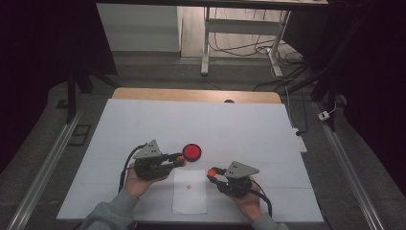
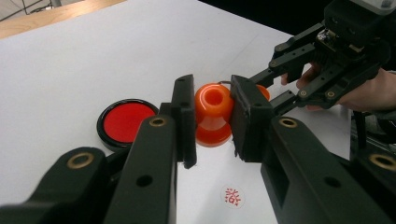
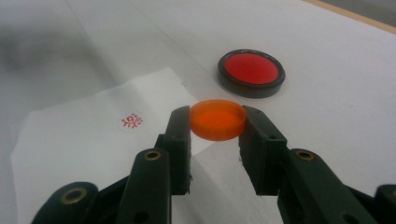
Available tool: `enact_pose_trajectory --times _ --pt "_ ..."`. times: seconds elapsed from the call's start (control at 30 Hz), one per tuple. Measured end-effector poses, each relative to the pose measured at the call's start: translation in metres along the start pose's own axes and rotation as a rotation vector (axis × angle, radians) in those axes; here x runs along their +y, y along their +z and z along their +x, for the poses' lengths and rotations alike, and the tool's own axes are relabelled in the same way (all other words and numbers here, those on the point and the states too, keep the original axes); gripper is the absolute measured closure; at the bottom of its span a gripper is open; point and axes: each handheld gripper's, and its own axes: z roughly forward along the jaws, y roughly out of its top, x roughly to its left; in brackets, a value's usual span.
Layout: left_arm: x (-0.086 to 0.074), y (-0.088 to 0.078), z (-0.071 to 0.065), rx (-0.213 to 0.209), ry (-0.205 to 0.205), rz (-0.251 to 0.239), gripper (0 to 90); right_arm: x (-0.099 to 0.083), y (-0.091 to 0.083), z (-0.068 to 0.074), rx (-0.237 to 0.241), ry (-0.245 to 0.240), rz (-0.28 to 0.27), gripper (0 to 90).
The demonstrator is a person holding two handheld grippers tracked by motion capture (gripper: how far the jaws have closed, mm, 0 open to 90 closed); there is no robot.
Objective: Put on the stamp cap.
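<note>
Left gripper [image 1: 180,160] clamped, right gripper [image 1: 211,173] clamped — tips facing, apart

The high view is dim and muddy, its left and right edges sinking into near black while the white table cover [image 1: 143,124] takes soft, even light from above, with only faint shadows beside the things on it. Both gripper views are brighter but soft. In the right gripper view the cover's far left corner blurs to grey haze, and the black jaws at the bottom edge lose focus, with dull sheen on their brass rivets.
</note>
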Motion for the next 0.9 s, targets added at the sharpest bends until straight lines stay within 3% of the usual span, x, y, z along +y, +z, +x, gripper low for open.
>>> enact_pose_trajectory --times 0.33,0.9 --pt "0.000 0.001 0.001 -0.001 -0.008 0.000 72.2 0.003 0.007 0.008 0.012 -0.014 0.011 64.2" --pt "-0.001 0.004 0.000 -0.006 -0.004 0.009 72.2 0.007 0.022 0.022 0.071 -0.035 0.013 64.3"
